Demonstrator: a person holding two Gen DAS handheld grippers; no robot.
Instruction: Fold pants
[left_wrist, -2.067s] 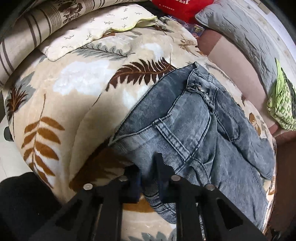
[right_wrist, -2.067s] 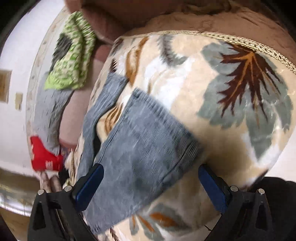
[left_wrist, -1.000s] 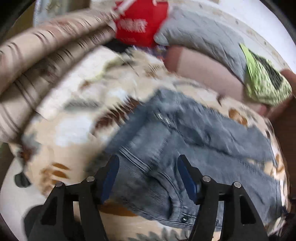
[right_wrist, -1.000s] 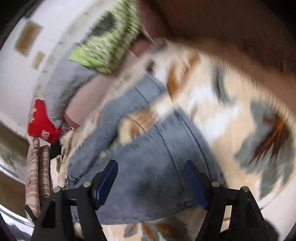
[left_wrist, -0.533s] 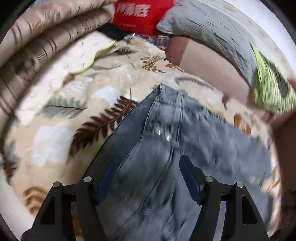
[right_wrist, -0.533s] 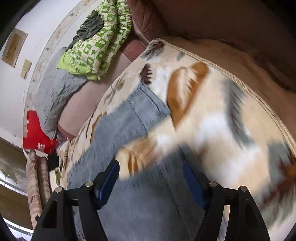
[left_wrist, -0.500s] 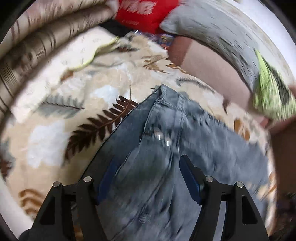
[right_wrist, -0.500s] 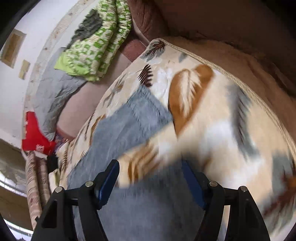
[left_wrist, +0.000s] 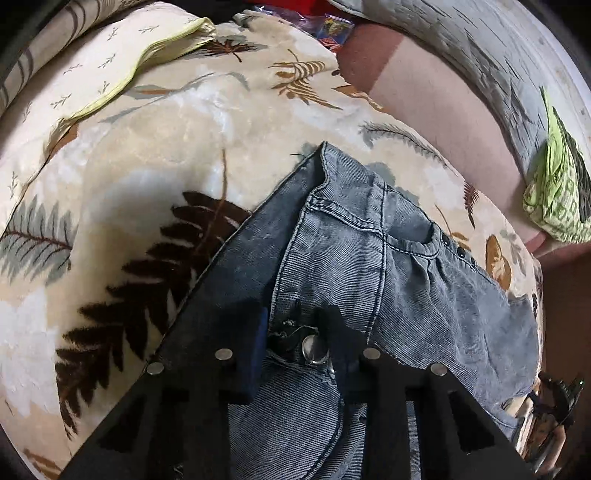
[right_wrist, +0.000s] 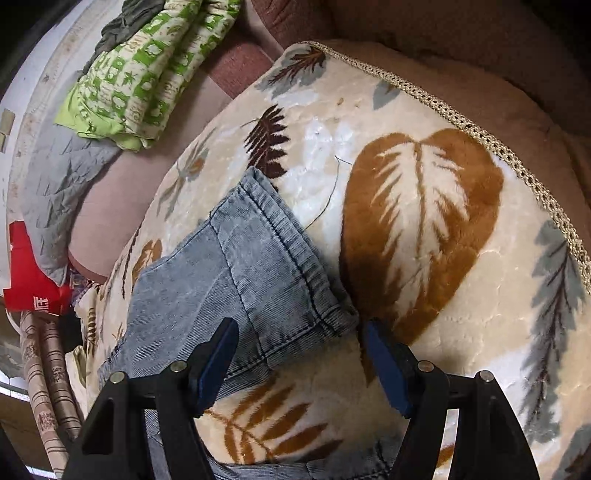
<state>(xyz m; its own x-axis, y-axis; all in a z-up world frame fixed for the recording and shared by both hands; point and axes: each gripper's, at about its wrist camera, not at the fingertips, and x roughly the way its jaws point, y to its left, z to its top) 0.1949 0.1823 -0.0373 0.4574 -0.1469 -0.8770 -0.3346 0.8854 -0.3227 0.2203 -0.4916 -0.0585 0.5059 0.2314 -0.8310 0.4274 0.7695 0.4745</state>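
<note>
Grey-blue denim pants (left_wrist: 369, 273) lie on a cream leaf-print blanket (left_wrist: 129, 177). In the left wrist view my left gripper (left_wrist: 295, 328) is down on the waistband, its jaws narrowed around the fabric at the metal button (left_wrist: 314, 349). In the right wrist view a leg hem of the pants (right_wrist: 266, 266) lies on the blanket (right_wrist: 443, 229). My right gripper (right_wrist: 297, 336) is open, its blue pads either side of the hem's near corner, the right pad (right_wrist: 384, 369) on the blanket.
A green patterned cloth (right_wrist: 147, 70) lies at the back on a brown sofa (right_wrist: 110, 199) next to a grey quilted cushion (right_wrist: 55, 177). A red bag (right_wrist: 29, 277) and striped rolls (right_wrist: 44, 398) lie left. A pale pillow (left_wrist: 92, 74) lies on the blanket's far left.
My left gripper let go of a pants fold, swung open over the jeans, then came down and narrowed on the waistband button. My right gripper moved along the leg and lowered, open, over the hem.
</note>
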